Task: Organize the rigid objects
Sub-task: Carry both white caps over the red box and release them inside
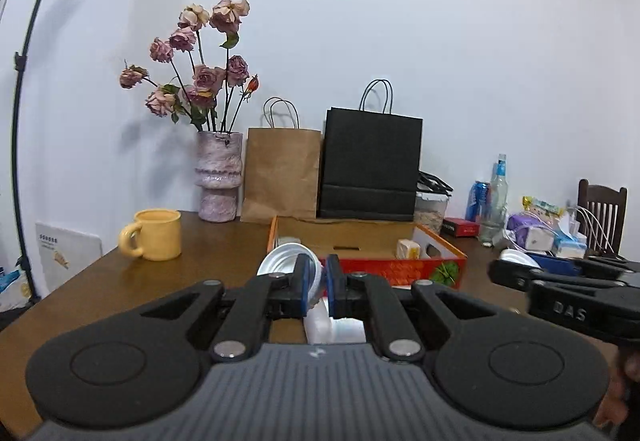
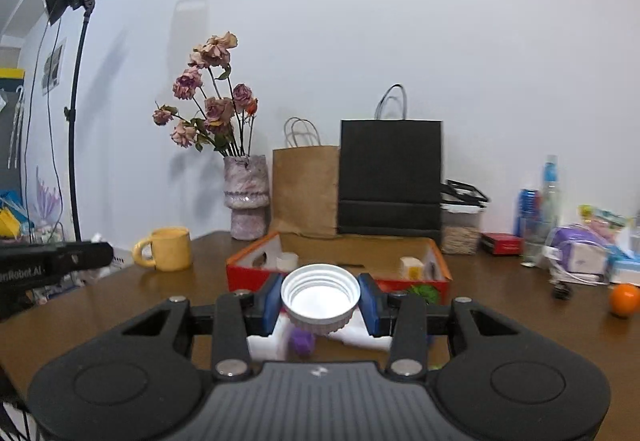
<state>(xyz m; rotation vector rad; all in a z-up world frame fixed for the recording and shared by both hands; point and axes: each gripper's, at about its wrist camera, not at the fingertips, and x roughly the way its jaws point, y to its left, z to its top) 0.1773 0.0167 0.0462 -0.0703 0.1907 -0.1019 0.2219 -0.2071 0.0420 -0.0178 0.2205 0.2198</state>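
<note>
My left gripper is shut on the rim of a white threaded lid, held above the table in front of the red cardboard box. My right gripper is shut on another white threaded lid, gripped across its sides with the open side facing the camera. The red box lies just beyond it and holds a small white cup and a yellow-white carton. The right gripper also shows at the right edge of the left wrist view. White items and a purple object lie under the right gripper.
A yellow mug stands at the left on the brown table. A vase of dried roses, a brown paper bag and a black bag line the back wall. Bottles, packets and an orange crowd the right.
</note>
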